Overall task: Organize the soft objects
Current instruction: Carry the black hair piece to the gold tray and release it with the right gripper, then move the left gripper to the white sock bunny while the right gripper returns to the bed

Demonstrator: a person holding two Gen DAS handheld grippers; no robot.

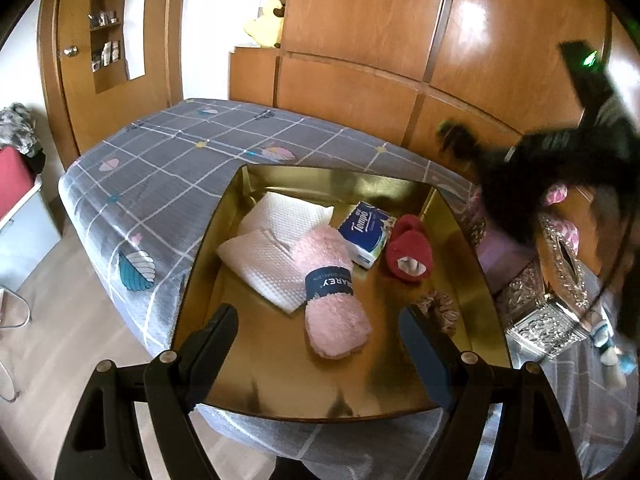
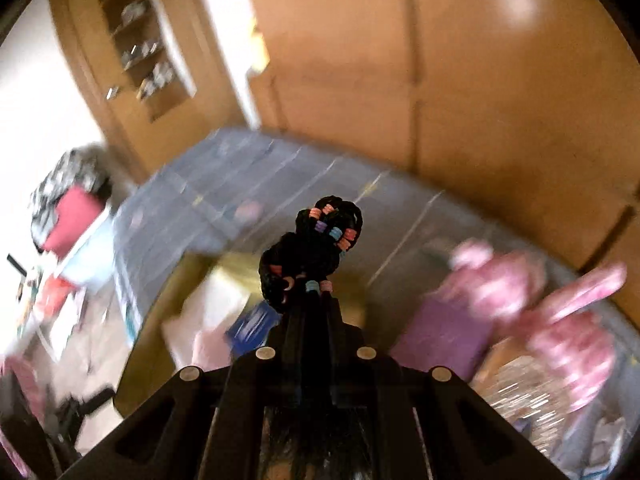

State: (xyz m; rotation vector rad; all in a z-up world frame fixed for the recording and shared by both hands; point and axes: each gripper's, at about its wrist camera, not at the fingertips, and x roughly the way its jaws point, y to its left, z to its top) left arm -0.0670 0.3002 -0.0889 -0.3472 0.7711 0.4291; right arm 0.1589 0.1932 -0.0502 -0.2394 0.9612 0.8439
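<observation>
A gold tray (image 1: 472, 264) lies on the grey checked bed. In it are white paper towels (image 1: 276, 248), a rolled pink fluffy towel (image 1: 332, 284), a blue Tempo tissue pack (image 1: 366, 234), red socks (image 1: 408, 252) and a pink scrunchie (image 1: 438, 308). My left gripper (image 1: 320, 344) is open and empty over the tray's near part. My right gripper (image 2: 318, 292) is shut on a bundle of black hair ties with coloured beads (image 2: 316, 248), held in the air; it shows blurred in the left wrist view (image 1: 532, 176) above the tray's right side.
A silver ornate tissue box (image 1: 548, 296) and a purple-pink item (image 1: 504, 256) stand right of the tray; pink patterned soft things (image 2: 560, 320) lie there too. Wooden wardrobes (image 1: 400, 40) stand behind the bed. A red chair (image 1: 16, 184) is at the left.
</observation>
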